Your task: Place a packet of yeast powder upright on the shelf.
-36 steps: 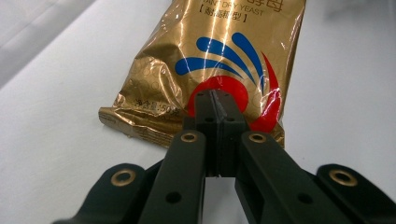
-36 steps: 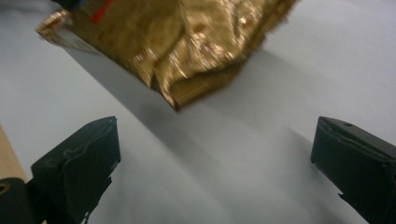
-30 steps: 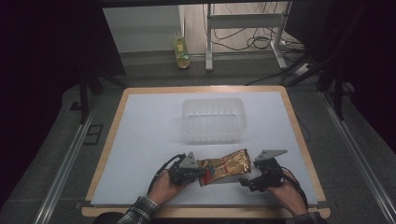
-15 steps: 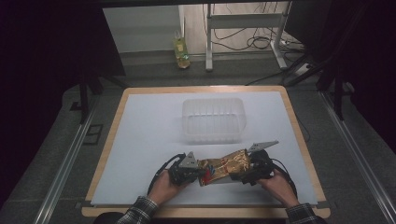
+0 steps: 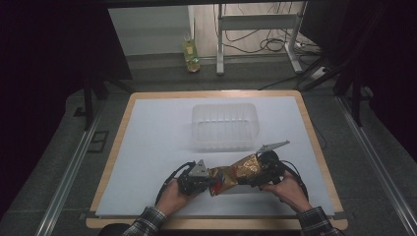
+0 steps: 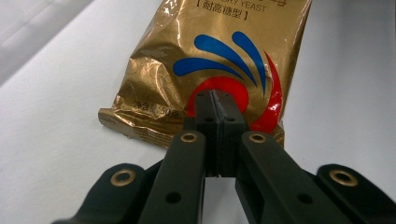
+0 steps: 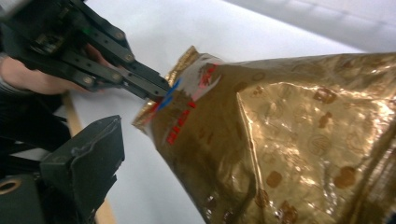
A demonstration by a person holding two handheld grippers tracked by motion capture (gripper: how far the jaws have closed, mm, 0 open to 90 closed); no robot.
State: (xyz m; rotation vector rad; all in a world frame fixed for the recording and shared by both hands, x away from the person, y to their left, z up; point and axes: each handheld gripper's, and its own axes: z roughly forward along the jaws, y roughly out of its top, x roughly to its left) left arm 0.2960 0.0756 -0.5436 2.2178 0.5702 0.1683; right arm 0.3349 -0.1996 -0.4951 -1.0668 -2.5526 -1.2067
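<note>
A gold foil yeast packet point(image 5: 236, 173) with a red and blue swirl lies near the table's front edge, between my two grippers. My left gripper point(image 5: 209, 181) is shut on the packet's sealed lower edge; in the left gripper view the jaws point(image 6: 215, 100) pinch together over the red swirl of the packet point(image 6: 224, 60). My right gripper point(image 5: 255, 176) is at the packet's other end and stands open. In the right gripper view its one visible finger point(image 7: 88, 158) sits clear to the left of the crinkled packet point(image 7: 289, 140), and the other finger is hidden behind the foil. The left gripper point(image 7: 156, 89) shows beyond it.
A clear plastic container point(image 5: 225, 142) stands at the middle of the table, just beyond the packet. The white sheet point(image 5: 157, 147) covers the wooden table top. A yellow-green bottle point(image 5: 191, 53) and cables lie on the floor past the far edge.
My right gripper has moved left and forward up to the packet's right end, which now lies between its jaws. The left gripper has kept its hold and stayed in place.
</note>
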